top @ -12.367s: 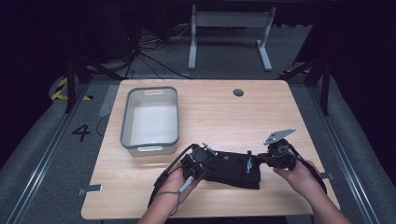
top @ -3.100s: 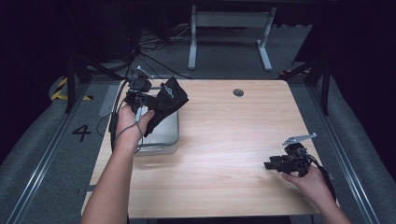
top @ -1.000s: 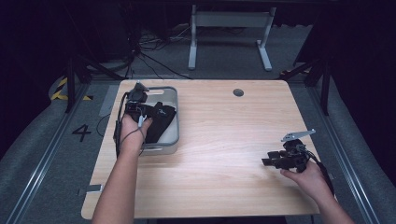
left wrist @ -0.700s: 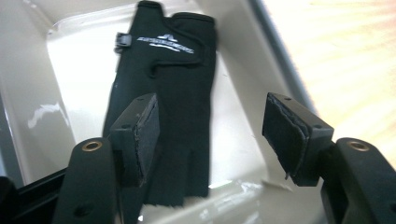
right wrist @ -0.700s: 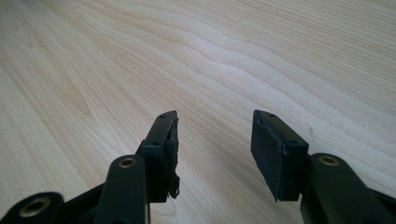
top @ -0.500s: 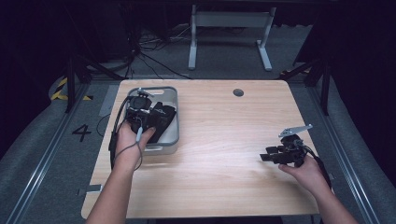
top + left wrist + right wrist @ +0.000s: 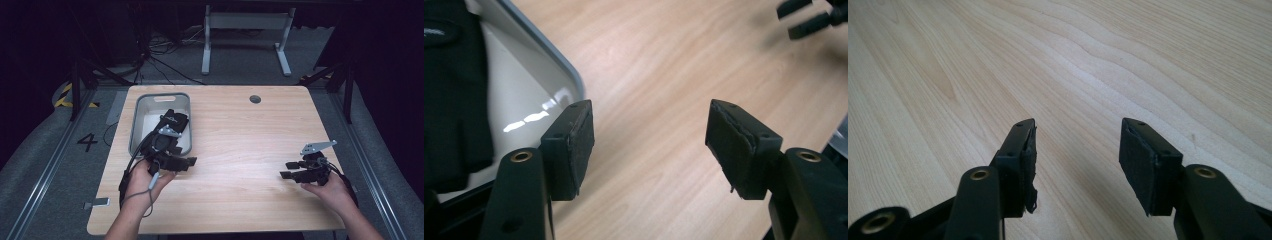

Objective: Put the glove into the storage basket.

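Both claws gaping, empty: left claw (image 7: 182, 162) beside bin (image 7: 144, 118), right claw (image 7: 292, 170) over bare wood desk (image 7: 240, 135); dark room.

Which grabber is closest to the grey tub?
The left gripper, right beside the grey tub holding the black glove. The right gripper is far across the table.

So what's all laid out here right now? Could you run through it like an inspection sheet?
Surface: pale wooden table with a round hole near its far edge.
Job's things: grey bin at far left; black fabric item lying in it.
Clutter: nothing seen.
Grippers: left gripper open, beside the bin's corner; right gripper open over bare wood.
Cables: one trails from each gripper; more on the floor behind.
Surroundings: dark room, metal stand, floor marked 4.
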Demonstrator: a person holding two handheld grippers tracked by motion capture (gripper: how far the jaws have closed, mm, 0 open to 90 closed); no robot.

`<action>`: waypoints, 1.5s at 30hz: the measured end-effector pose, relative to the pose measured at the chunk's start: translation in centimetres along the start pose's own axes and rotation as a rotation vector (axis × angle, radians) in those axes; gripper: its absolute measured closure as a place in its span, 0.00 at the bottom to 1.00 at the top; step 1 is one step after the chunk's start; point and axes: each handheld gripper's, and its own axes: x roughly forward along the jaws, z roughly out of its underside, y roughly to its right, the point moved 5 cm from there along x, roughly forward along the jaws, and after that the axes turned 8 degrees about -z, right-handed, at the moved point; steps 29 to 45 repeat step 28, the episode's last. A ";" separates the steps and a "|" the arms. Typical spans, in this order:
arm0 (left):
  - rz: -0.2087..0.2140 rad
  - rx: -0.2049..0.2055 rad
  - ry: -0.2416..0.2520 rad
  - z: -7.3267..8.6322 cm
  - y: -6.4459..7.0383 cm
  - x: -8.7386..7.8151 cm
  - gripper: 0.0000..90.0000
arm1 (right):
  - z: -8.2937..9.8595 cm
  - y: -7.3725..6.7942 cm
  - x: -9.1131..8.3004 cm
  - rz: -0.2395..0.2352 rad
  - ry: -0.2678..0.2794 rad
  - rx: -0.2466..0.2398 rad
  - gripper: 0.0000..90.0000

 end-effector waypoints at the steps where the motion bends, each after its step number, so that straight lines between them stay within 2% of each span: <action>1: 0.009 0.010 -0.001 0.4 0.2 0.2 0.41 | 0.0 0.0 0.0 0.000 0.000 0.000 0.55; 5: 0.036 0.041 0.020 1.9 0.7 0.9 0.41 | 0.5 0.1 0.2 -0.002 0.006 0.002 0.55; 7: 0.053 0.038 0.040 2.7 0.7 1.4 0.42 | 0.6 0.1 0.3 -0.002 0.004 -0.001 0.55; 8: 0.057 0.035 0.015 3.2 0.7 2.0 0.42 | 0.7 0.1 0.3 0.000 0.010 -0.002 0.55; 9: 0.037 0.035 -0.003 3.4 0.6 2.3 0.41 | 0.7 0.1 0.3 -0.002 0.017 -0.005 0.55; 11: -0.061 0.053 -0.034 3.9 0.3 3.1 0.41 | 0.7 0.2 0.3 -0.002 0.020 -0.010 0.55; 12: -0.075 0.067 -0.047 4.2 0.3 3.5 0.41 | 0.8 0.2 0.4 0.000 0.018 -0.012 0.55; 14: -0.060 0.094 -0.046 4.6 0.5 4.0 0.41 | 0.9 0.2 0.5 0.006 0.017 -0.016 0.55; 16: -0.039 0.103 -0.043 5.1 0.5 4.6 0.41 | 1.1 0.3 0.6 0.012 0.019 -0.022 0.55; 21: 0.000 0.084 -0.059 6.8 0.0 6.4 0.42 | 1.8 1.0 0.9 0.027 0.012 -0.006 0.54; 24: 0.002 0.060 -0.058 7.1 -0.4 7.0 0.42 | 1.9 1.2 1.1 0.036 0.016 -0.013 0.54; 26: 0.013 0.050 -0.039 7.2 -0.6 7.3 0.41 | 2.0 1.2 1.2 0.049 0.016 -0.021 0.53; 28: 0.027 0.038 -0.007 7.1 -0.8 7.5 0.41 | 2.0 1.4 1.3 0.068 0.024 -0.037 0.53; 45: 0.027 0.038 -0.007 7.1 -0.8 7.5 0.41 | 2.0 1.4 1.3 0.068 0.024 -0.037 0.53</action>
